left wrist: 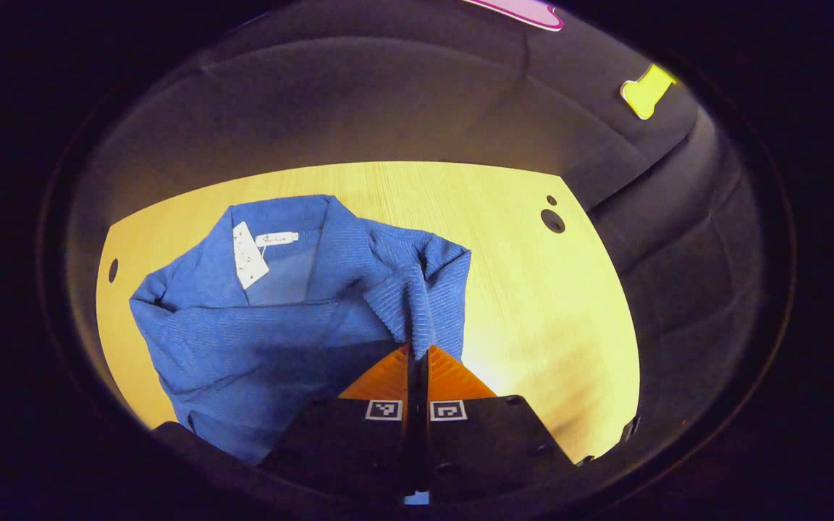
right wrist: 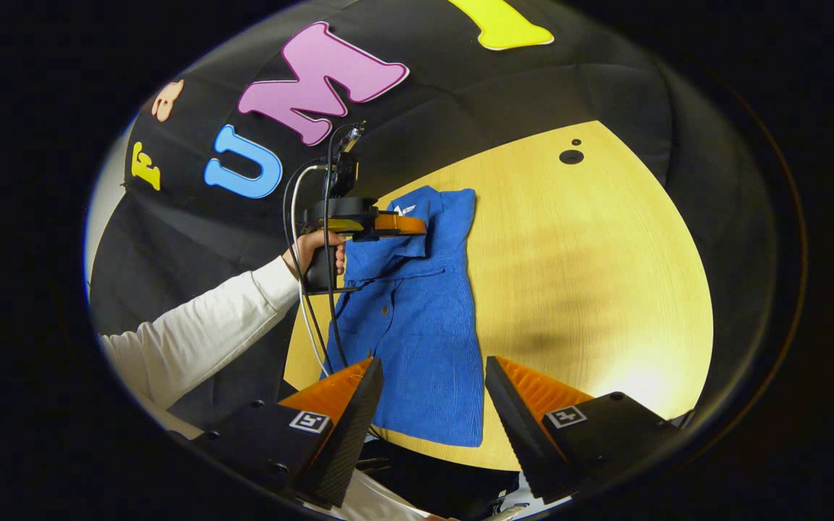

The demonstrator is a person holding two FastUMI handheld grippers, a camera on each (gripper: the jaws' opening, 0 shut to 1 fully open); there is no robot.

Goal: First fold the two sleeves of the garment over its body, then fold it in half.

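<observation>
I'm holding the left hand-held gripper (left wrist: 418, 352) closed on a pinch of the blue garment (left wrist: 279, 318), both orange fingers pressing a ridge of ribbed cloth that rises from the collar end; it looks like a sleeve or shoulder edge, though I can't tell which. The garment is lying on the yellow worktop (left wrist: 533, 304), collar and white tag (left wrist: 249, 255) toward the far side. In the right gripper view, the garment (right wrist: 424, 325) is stretching lengthwise toward me, its hem near the worktop's (right wrist: 591, 253) front edge. My hand (right wrist: 313, 250) is keeping the left hand-held gripper (right wrist: 417, 224) over the collar end, likely to carry the cloth across the body. The right hand-held gripper (right wrist: 431, 394) is hovering above the hem, fingers spread wide, gripping nothing, probably waiting for the half fold.
</observation>
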